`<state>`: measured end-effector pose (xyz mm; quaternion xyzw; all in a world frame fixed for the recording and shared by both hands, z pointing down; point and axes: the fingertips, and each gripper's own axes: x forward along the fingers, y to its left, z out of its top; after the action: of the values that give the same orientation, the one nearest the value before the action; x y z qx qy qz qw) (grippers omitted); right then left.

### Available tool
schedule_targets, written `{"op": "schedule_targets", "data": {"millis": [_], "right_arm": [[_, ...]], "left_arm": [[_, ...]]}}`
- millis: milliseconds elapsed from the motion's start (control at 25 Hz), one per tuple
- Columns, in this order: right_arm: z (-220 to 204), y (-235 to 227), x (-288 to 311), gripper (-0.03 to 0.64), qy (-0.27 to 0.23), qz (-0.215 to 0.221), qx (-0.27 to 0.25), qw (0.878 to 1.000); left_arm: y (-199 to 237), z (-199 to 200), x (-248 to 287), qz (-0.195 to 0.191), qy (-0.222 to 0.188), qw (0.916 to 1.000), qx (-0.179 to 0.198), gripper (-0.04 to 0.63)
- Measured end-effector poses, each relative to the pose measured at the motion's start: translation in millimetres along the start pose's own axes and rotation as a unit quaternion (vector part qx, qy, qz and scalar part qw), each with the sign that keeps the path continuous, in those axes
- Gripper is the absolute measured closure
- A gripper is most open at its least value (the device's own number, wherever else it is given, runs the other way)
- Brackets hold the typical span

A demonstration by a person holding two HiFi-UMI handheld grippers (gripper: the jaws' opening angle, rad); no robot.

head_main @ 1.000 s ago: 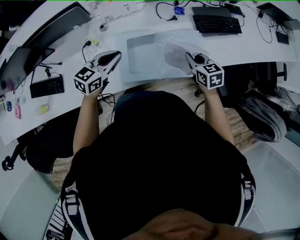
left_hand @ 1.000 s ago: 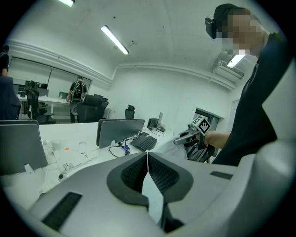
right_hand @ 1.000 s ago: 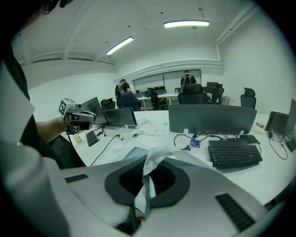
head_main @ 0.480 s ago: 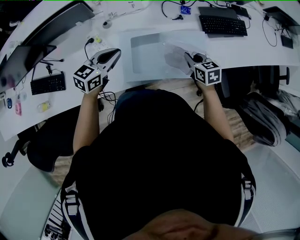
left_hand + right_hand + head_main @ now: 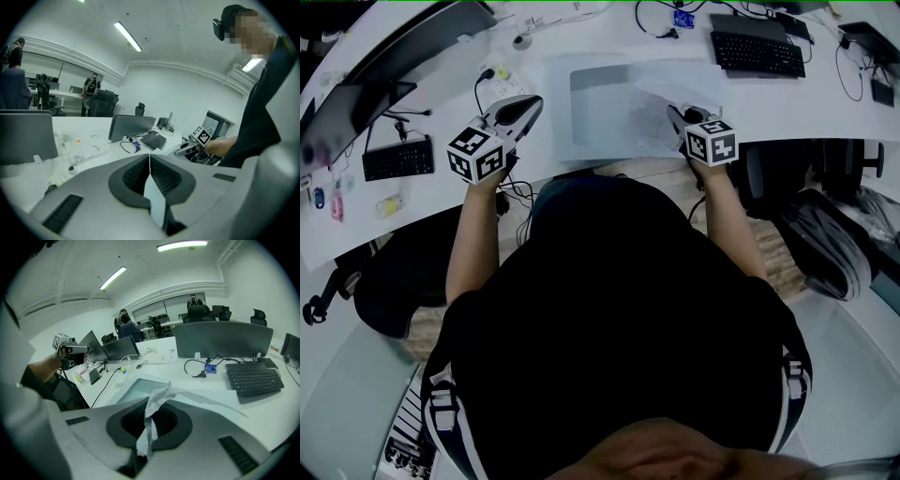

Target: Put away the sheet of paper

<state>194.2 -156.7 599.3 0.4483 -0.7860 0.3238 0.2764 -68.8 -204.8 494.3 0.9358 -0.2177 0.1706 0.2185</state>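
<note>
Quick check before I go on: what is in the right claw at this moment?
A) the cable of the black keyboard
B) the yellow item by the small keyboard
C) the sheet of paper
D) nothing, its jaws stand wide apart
C: in the right gripper view the right claw has its jaws closed on a crumpled edge of the sheet of paper, which trails off over the desk.

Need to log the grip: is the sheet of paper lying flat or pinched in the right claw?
Pinched: the right claw is shut on a crumpled edge of the sheet of paper; the rest fans out beyond it.
</note>
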Motion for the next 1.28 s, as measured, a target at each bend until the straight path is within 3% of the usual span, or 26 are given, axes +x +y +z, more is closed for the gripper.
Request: {"op": "schedule_targets", "data": {"millis": [640, 1280], "right_arm": [[-11.7, -4.7, 51.7, 0.601, 0.038, 0.028, 0.01, 0.999], [-37.6, -24.1, 86.0, 0.601, 0.094, 0.026, 0.006, 0.995]], "left_arm": [[21.6, -13.1, 3.5, 0.009, 0.018, 0.9996, -0.022, 0.571], [35.8, -21.7, 3.8, 0.02, 0.028, 0.9986, -0.041, 0.571]]}}
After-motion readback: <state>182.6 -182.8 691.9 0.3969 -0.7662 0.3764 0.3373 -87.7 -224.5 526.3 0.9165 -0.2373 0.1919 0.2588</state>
